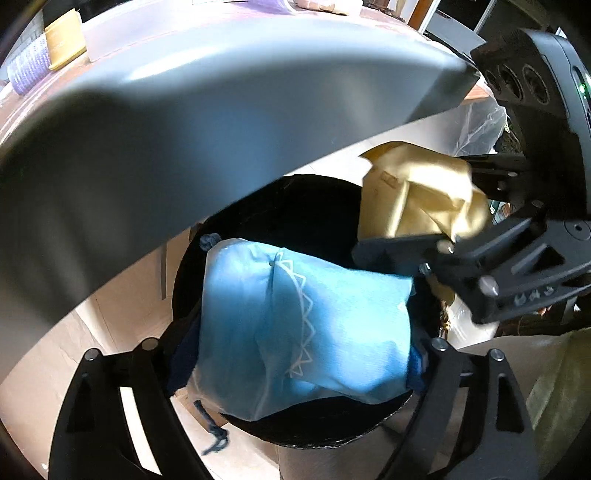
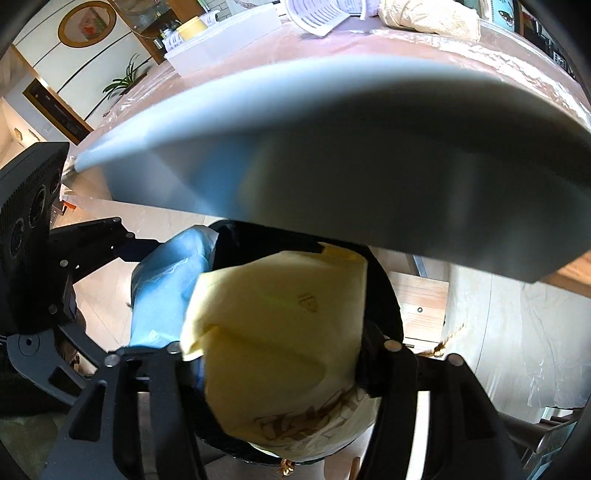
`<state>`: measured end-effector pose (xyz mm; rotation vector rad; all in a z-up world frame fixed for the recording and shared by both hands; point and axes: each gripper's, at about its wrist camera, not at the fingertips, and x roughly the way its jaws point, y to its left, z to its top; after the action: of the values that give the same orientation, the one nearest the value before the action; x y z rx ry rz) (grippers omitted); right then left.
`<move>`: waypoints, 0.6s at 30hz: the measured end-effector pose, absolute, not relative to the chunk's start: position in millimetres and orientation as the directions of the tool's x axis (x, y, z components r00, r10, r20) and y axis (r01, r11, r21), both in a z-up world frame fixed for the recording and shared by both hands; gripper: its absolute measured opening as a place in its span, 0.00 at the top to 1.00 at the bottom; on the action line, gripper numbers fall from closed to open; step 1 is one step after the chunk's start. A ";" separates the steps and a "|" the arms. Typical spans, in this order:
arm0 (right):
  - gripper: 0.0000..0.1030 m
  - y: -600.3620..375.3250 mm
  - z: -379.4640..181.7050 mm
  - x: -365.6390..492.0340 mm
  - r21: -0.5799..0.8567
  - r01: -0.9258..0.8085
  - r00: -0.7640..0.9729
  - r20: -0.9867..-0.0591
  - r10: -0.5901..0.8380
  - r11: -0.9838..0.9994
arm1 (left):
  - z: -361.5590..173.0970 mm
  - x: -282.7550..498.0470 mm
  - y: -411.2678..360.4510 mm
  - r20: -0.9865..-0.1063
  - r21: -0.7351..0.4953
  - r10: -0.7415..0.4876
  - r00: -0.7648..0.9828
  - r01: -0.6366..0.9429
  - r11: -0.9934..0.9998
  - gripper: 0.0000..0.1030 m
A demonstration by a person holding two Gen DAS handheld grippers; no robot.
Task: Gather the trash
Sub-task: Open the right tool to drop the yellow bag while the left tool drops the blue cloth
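trash bin (image 1: 295, 206), one only, black and round, sits low on the floor beneath the near edge of the bench (image 2: 369, 48), its dark mouth open upward. a grey raised lid (image 1: 184, 129) hangs tilted over the far side of it and hides part of the rim.

two pieces of trash are at the mouth. one blue bag (image 1: 306, 325), thin and with a white zigzag print, is held over the left half of the opening by the left hand-held gripper (image 1: 295, 373), whose two fingers are closed against its sides. one crumpled yellow paper bag (image 2: 280, 332), with brown lettering near its lower end, is over the right half, pinched by the right hand-held gripper (image 2: 280, 354), also closed on its load. the two bags lie just beside each other; whether they touch is hard to tell. neither has dropped fully inside, and the bin's bottom is too dark to read.

on the bench, far off, stand one translucent box (image 2: 221, 40), printed paper (image 2: 317, 14) and a pale sack (image 2: 428, 18).
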<state>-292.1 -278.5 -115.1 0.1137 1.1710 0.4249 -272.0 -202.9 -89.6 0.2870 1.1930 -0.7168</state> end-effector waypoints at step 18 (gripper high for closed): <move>0.25 -293.6 -68.6 -308.2 0.339 -0.261 0.388 -0.821 0.420 0.904 | -69.9 -287.9 -192.8 -0.906 -0.204 -0.386 0.174 0.620 0.758 0.12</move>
<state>-308.2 -293.6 -68.6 0.1633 1.0902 0.4356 -287.9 -192.8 -69.9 0.2310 1.1992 -0.7216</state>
